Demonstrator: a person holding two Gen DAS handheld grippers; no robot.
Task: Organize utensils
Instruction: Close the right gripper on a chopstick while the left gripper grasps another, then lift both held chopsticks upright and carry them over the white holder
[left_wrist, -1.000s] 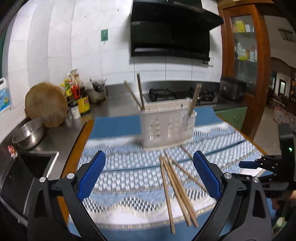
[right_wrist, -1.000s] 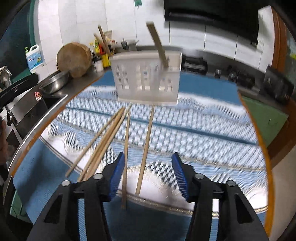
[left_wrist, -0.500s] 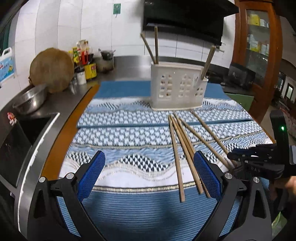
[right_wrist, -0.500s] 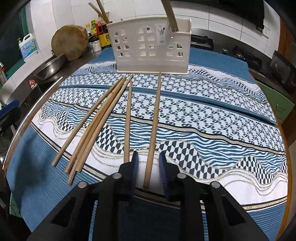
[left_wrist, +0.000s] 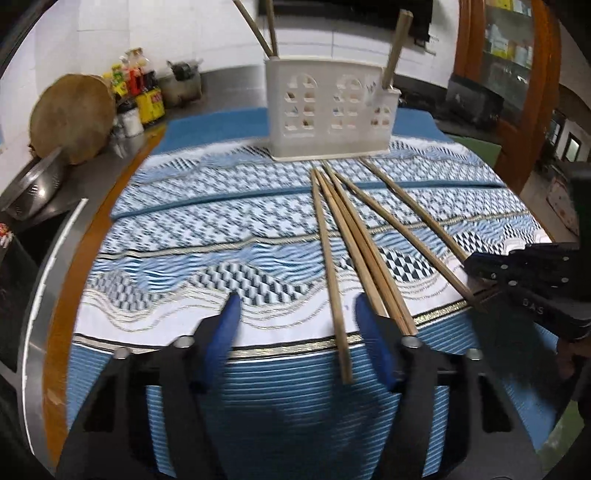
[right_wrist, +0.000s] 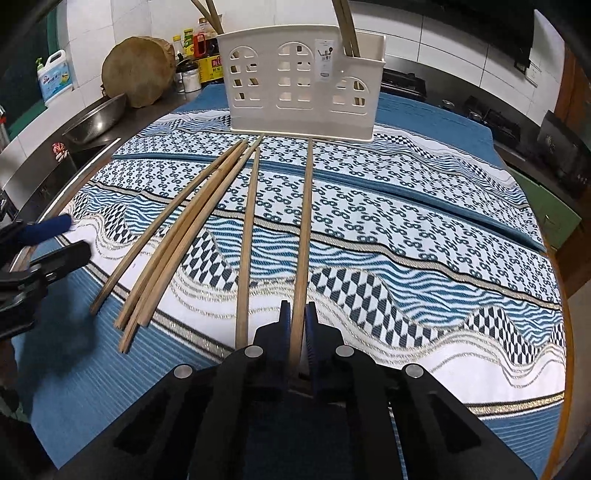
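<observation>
Several wooden chopsticks (left_wrist: 354, 236) lie fanned on the patterned cloth (left_wrist: 207, 229) in front of a white slotted utensil holder (left_wrist: 332, 110), which has a few chopsticks standing in it. My right gripper (right_wrist: 296, 325) is shut on the near end of the rightmost chopstick (right_wrist: 306, 221), which still lies on the cloth. It also shows in the left wrist view (left_wrist: 480, 295). My left gripper (left_wrist: 295, 317) is open and low over the cloth's near edge, just left of the leftmost chopstick (left_wrist: 328, 266). It shows at the left in the right wrist view (right_wrist: 62, 240).
The holder also shows in the right wrist view (right_wrist: 299, 81). A steel bowl (left_wrist: 33, 188), a round wooden block (left_wrist: 72, 114) and sauce bottles (left_wrist: 140, 96) stand on the counter at the left. A stove (right_wrist: 491, 114) is behind at the right.
My right gripper has closed on the rightmost chopstick's near end. My left gripper has dropped toward the cloth's near edge and its fingers have narrowed.
</observation>
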